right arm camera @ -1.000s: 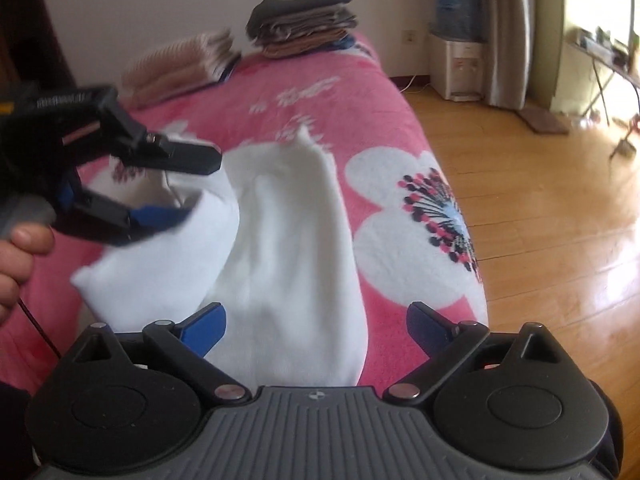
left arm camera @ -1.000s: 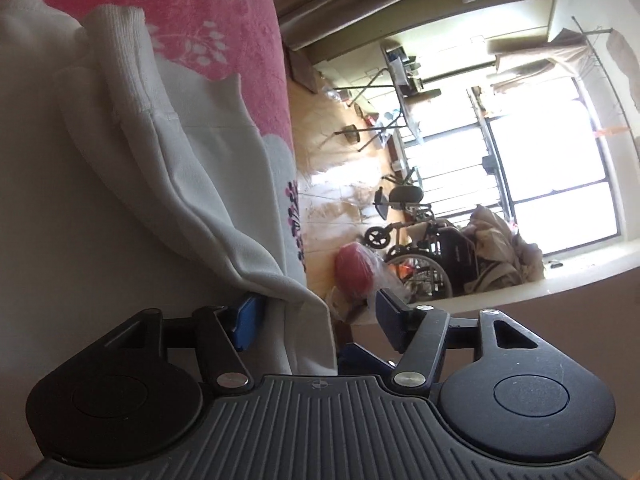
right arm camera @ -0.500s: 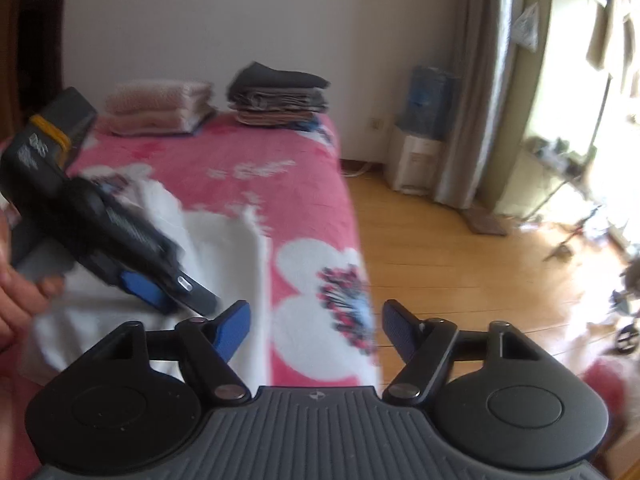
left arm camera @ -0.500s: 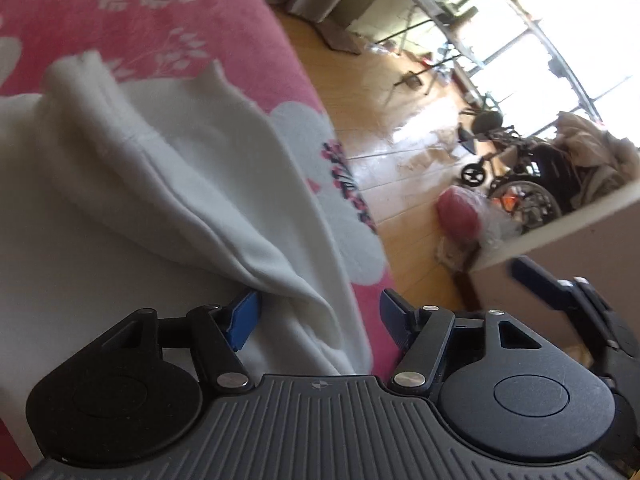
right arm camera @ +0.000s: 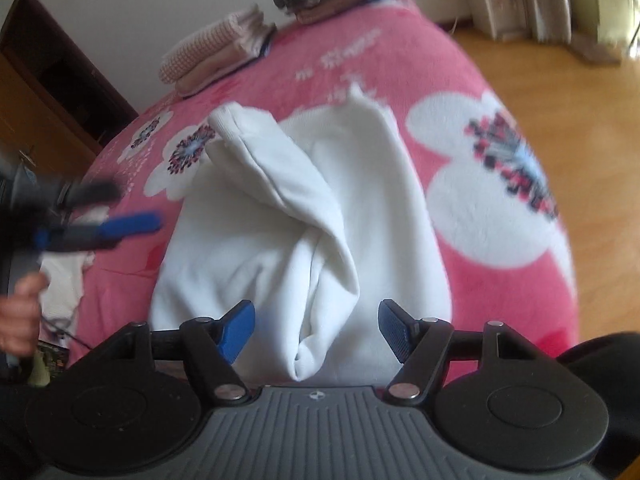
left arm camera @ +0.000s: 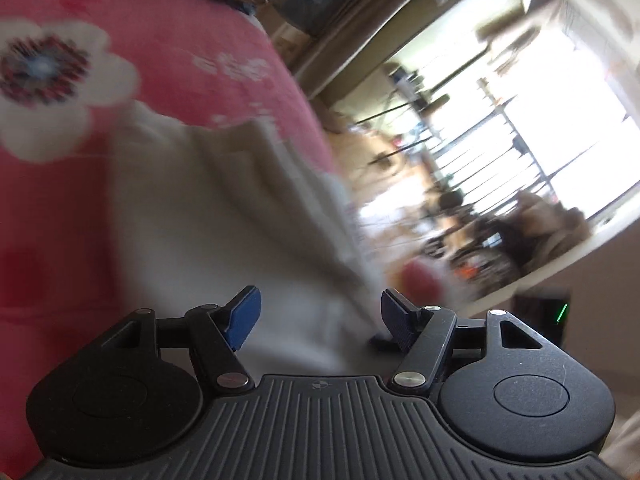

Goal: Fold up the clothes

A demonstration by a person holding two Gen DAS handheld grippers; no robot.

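Garment: I see the white sweater (right arm camera: pixel 304 216) rumpled on the pink bed (right arm camera: pixel 472 92).
Right hand-held gripper (right arm camera: pixel 316 326): jaws just narrowing, still apart, sweater's fold directly below.
Left hand-held gripper (right arm camera: pixel 116 210): apart, empty, left of sweater.

No legible text, label, brand or number appears in either view. White marks on the pink bed cover (right arm camera: pixel 352 60) resemble lettering but are too blurred to read. A small round emblem sits on each gripper housing; it carries no readable characters.
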